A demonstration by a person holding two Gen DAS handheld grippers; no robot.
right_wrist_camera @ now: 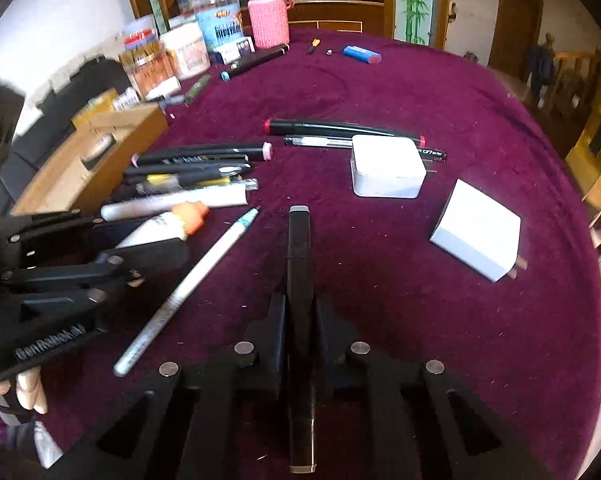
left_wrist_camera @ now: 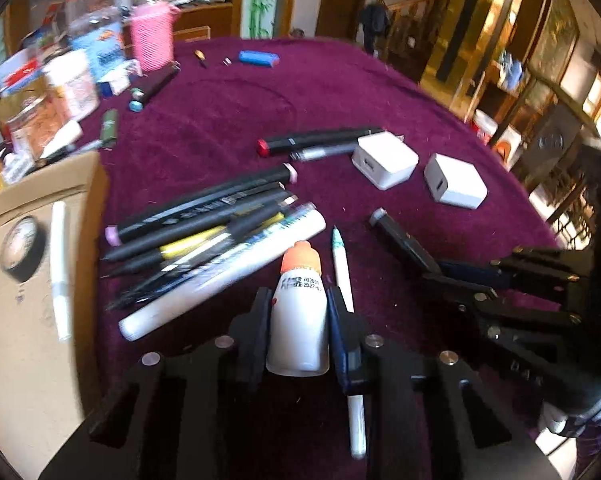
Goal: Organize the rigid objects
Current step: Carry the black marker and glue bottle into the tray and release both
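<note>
My left gripper (left_wrist_camera: 298, 306) is shut on a white glue bottle (left_wrist_camera: 298, 320) with an orange cap, just above the purple cloth beside a pile of pens (left_wrist_camera: 212, 232). It also shows in the right wrist view (right_wrist_camera: 164, 226). My right gripper (right_wrist_camera: 299, 308) is shut on a black marker (right_wrist_camera: 299, 280) with a grey cap, which also shows in the left wrist view (left_wrist_camera: 404, 240). A thin white pen (right_wrist_camera: 188, 284) lies between the two grippers. Two white chargers (right_wrist_camera: 386, 166) (right_wrist_camera: 476, 236) lie to the right.
A cardboard box (left_wrist_camera: 28, 280) at the left holds a roll of tape (left_wrist_camera: 22, 248) and a white pen. Jars, a pink-sleeved bottle (right_wrist_camera: 268, 20) and a blue object (right_wrist_camera: 362, 54) stand at the far side. A red-capped marker (right_wrist_camera: 340, 128) lies behind the chargers.
</note>
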